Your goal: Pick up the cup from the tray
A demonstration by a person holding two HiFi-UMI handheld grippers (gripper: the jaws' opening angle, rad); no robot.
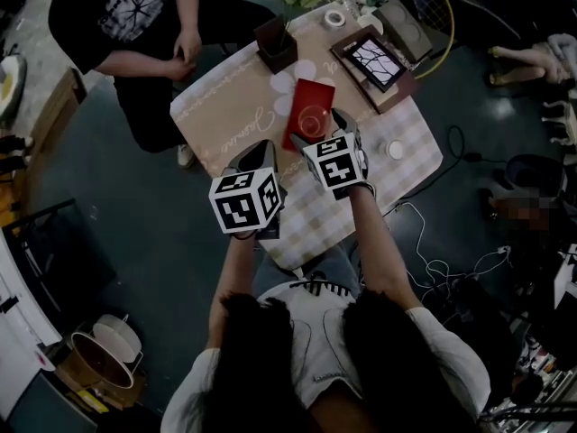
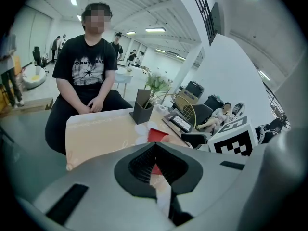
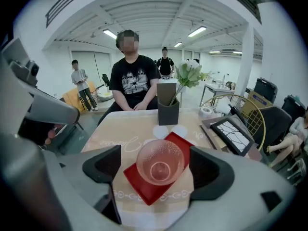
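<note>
Glass cup (image 3: 160,161) sits on the red tray (image 3: 143,189), centre frame, framed untouched by wide-open right tongs (image 3: 159,166); left tongs (image 2: 155,150) closed, empty.

tbl (image 1: 410,147) | on it: beige runner (image 1: 225,106), red tray (image 1: 311,90), dk holder (image 1: 276,43), pic frame (image 1: 377,61), tape roll (image 1: 334,18)

The left grey two-jaw gripper (image 1: 260,152) points forward and steeply down, its black pads (image 2: 144,163) closed tip to tip. Just beside it and slightly ahead, the right grey gripper (image 1: 317,126) also tilts down, its jaws standing wide apart. Both bare forearms (image 1: 374,242) reach forward from the body.
</note>
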